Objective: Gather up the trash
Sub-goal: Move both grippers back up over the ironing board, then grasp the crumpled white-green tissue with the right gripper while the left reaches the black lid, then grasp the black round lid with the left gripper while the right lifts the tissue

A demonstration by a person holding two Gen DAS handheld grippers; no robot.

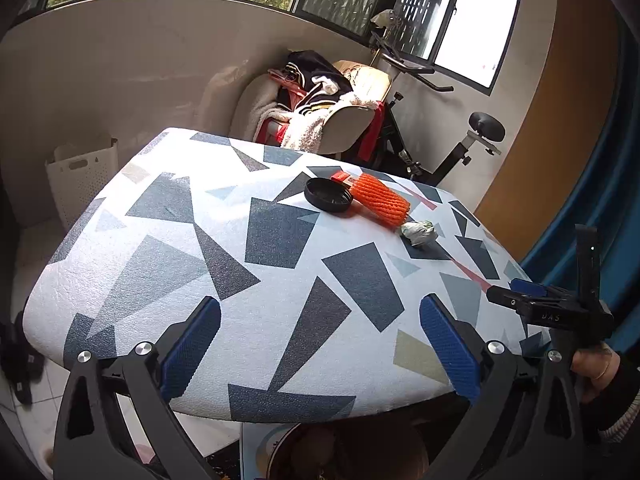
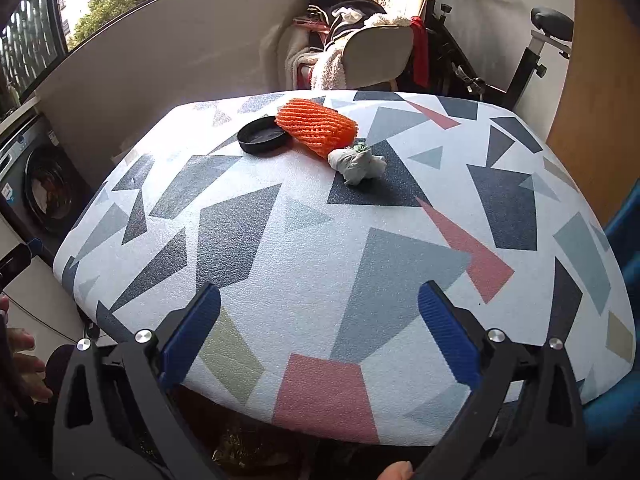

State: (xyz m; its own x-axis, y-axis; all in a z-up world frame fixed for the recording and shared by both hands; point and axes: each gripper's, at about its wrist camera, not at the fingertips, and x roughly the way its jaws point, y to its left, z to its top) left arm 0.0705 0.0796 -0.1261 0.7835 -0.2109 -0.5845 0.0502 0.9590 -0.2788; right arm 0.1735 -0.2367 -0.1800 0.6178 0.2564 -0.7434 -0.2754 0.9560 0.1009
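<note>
We count three plain pieces of trash on the table (image 2: 280, 248), which wears a cloth of grey, blue and pink shapes: one black lid (image 2: 262, 135), one orange foam net (image 2: 316, 127) and one crumpled paper wad (image 2: 357, 165). In the left wrist view a fourth small thing, a red packet (image 1: 343, 177), peeks out behind the net at about twelve o'clock from it; what it is we cannot tell. The lid (image 1: 329, 195) lies just beside the net (image 1: 379, 199) at its nine o'clock, and the wad (image 1: 419, 233) sits at the net's low end, close enough that they may touch. Our right claw (image 2: 319, 344) hangs over the near edge of the table with its blue pads spread wide and nothing between them; the trash lies well apart from it, up toward twelve o'clock. Our left claw (image 1: 320, 350) is likewise spread and empty over the near edge, and from it the trash lies toward one o'clock. Beyond the table we see one chair (image 2: 376, 52) piled with clothes, one exercise bike (image 1: 452, 152) and one white basket (image 1: 82, 180).
</note>
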